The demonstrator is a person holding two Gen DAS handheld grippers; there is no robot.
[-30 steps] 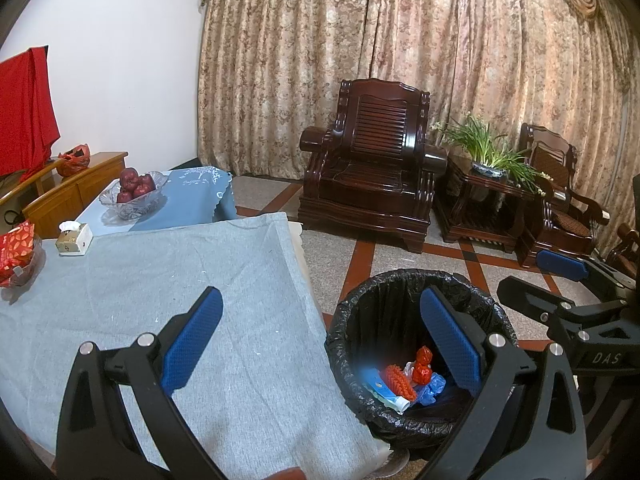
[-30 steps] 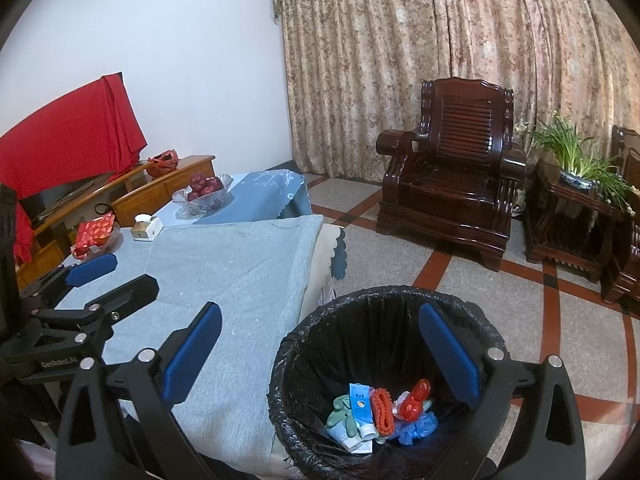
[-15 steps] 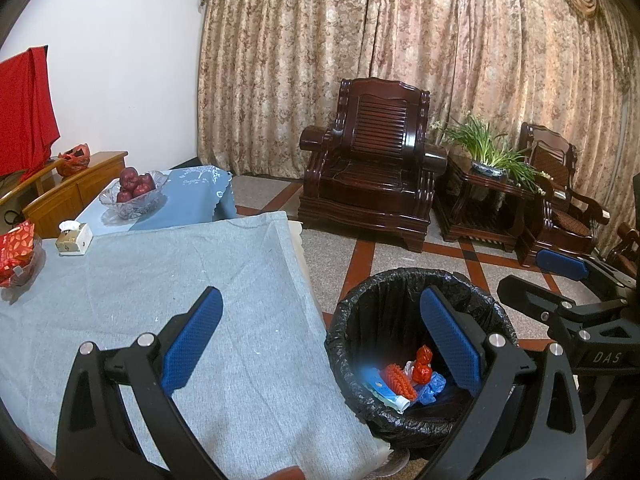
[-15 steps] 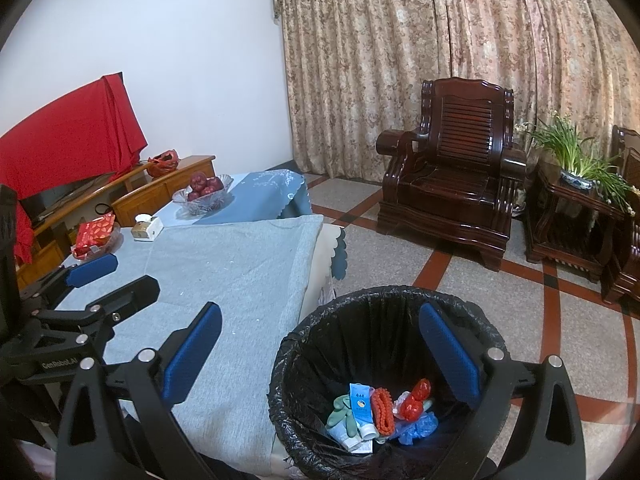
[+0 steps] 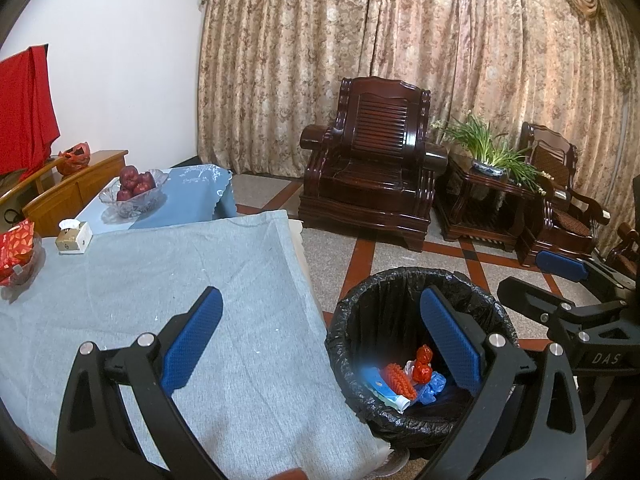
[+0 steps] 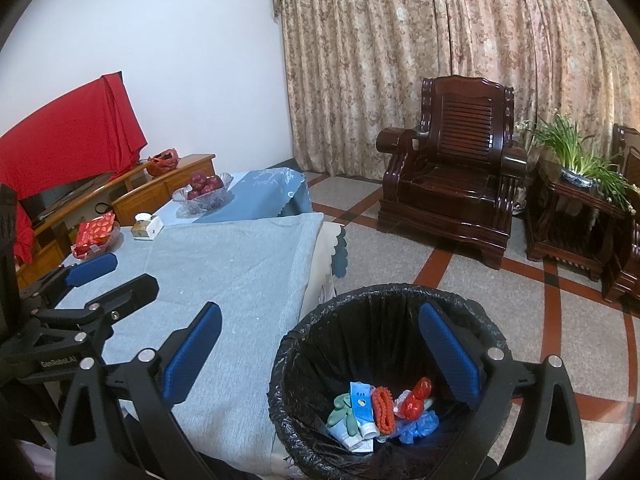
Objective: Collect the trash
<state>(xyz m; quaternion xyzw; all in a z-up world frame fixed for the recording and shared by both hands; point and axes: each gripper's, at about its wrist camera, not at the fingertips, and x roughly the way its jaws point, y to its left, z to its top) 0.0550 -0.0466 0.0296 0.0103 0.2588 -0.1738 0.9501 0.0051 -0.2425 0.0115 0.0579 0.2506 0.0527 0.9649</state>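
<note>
Beside the table (image 5: 168, 280), on the tiled floor, stands the trash bin (image 6: 320, 344), lined with a black bag. Trash (image 6: 380, 404) lies at the bin bottom: an orange ribbed item, a red wrapper, crumpled blue plastic, a blue-and-white tube and what appears to be a green glove. Left gripper (image 5: 320, 344): jaws spread wide, nothing held, positioned above the table edge nearest the bin. Right gripper (image 6: 320, 354): jaws spread wide, nothing held, positioned over the bin's near rim. A grey cloth (image 6: 240, 272) covers the table. At the table end far from the bin sit a tissue box (image 5: 74, 236) and a glass fruit bowl (image 5: 134, 192).
</note>
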